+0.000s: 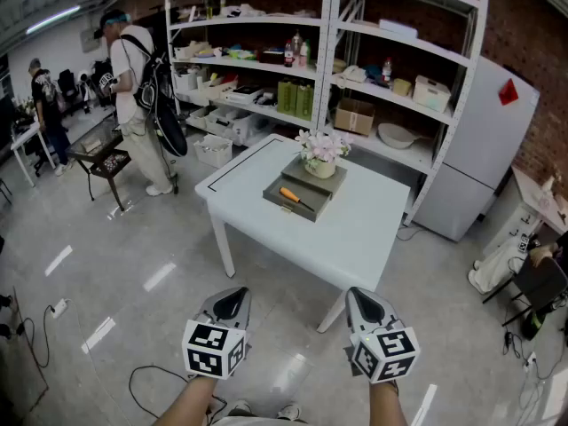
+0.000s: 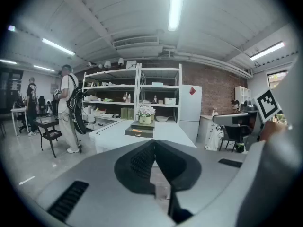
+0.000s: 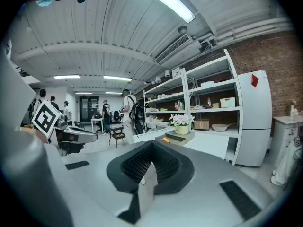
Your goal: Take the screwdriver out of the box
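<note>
An orange-handled screwdriver (image 1: 290,196) lies in the open drawer of a flat grey box (image 1: 302,204) on a white table (image 1: 266,180). A pot of pale flowers (image 1: 321,152) stands on the box's lid. The screwdriver (image 3: 166,140) and box (image 2: 140,131) also show small in the gripper views. Both grippers hang over the floor, well short of the table. My left gripper (image 1: 230,303) and my right gripper (image 1: 365,307) are shut with nothing between the jaws, as the left gripper (image 2: 154,143) and right gripper (image 3: 152,145) views also show.
White shelving (image 1: 330,51) with boxes and bottles stands behind the table, a white fridge (image 1: 479,153) to its right. A person with a backpack (image 1: 138,96) stands at the left by a small dark table (image 1: 106,161). Cables (image 1: 40,322) lie on the floor at left.
</note>
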The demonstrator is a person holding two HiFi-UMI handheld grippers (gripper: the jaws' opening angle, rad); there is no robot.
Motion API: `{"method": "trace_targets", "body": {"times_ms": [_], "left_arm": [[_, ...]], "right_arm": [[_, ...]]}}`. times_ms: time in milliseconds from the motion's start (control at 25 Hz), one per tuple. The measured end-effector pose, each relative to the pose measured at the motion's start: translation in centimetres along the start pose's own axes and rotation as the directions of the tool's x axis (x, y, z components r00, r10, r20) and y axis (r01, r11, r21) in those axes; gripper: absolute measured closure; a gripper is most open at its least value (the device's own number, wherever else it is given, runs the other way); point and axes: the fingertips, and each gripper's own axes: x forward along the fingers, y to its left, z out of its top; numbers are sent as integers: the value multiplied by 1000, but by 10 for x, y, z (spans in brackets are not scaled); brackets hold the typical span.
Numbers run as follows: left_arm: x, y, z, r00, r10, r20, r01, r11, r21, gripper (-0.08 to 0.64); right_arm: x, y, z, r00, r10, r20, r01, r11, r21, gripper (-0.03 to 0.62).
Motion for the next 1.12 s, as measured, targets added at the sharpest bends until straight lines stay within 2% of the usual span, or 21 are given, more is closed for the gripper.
{"method": "trace_targets", "body": {"times_ms": [640, 880, 1120], "left_arm": [[19, -33, -5, 1000, 5, -22, -5, 1000, 13, 557], [35, -33, -3, 1000, 0, -28, 1, 1000, 9, 557], [60, -15, -1, 1000, -3, -28, 3, 1000, -3, 557]], "right_arm": [[3, -22, -12, 999, 34, -9, -34, 999, -37, 586], [18, -30, -13, 999, 47, -22, -48, 998, -41, 557], [49, -36, -12, 998, 48, -35, -49, 998, -50, 535]]}}
